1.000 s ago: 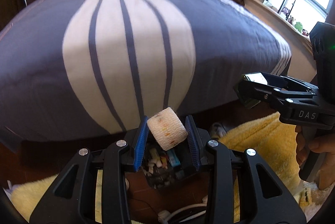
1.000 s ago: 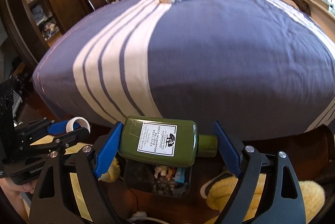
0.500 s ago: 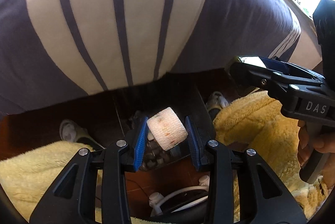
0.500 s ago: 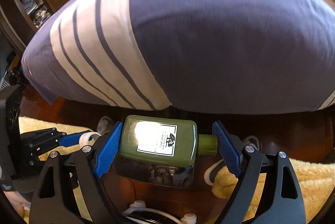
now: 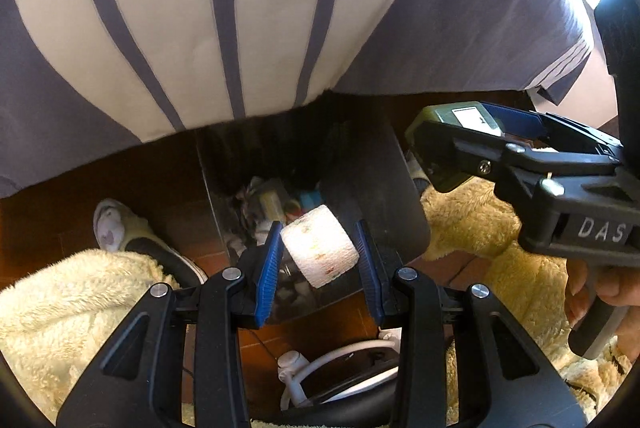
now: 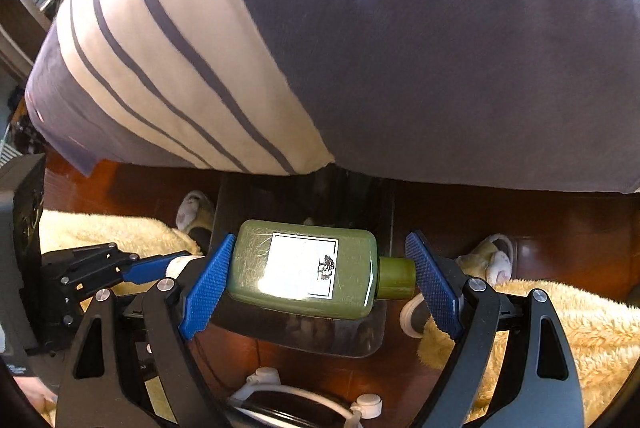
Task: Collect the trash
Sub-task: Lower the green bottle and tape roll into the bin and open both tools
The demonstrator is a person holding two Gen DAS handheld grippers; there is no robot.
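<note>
the left gripper [image 5: 319, 257] pinches a white bandage roll [image 5: 319, 253] between its blue pads [image 5: 267, 274], the roll lying on its side with one round end tipped toward the camera and faint orange specks on its wrap. directly beneath and just ahead of the fingertips sits a dark trash bin [image 5: 374, 188], its mouth showing a jumble of small wrappers and scraps. beyond the bin the edge of a bed cover [image 5: 240, 8], grey-blue with a broad white band and thin dark stripes, hangs over the dark wooden floor [image 5: 160, 180]. to the left of the gripper a slipper [image 5: 116, 228] lies partly under a fluffy cream rug [image 5: 60, 300]; under the gripper a white cable [image 5: 320, 368] curls on the floor.

the right gripper [image 6: 320, 274] clamps a green bottle [image 6: 304, 268] lengthwise, one pad on its base and the other on its cap, the white label facing up and washed out by glare. the same bin [image 6: 376, 332] lies right below the bottle. in the left wrist view this gripper [image 5: 480, 124] shows to the right of and ahead of the left one, holding the bottle [image 5: 440, 156] near the bin's rim. in the right wrist view the left gripper [image 6: 160, 266] sits to the left, the roll [image 6: 182, 264] barely visible in it. a second slipper [image 6: 496, 264] lies right of the right gripper, at the rug's [image 6: 560, 328] edge.
</note>
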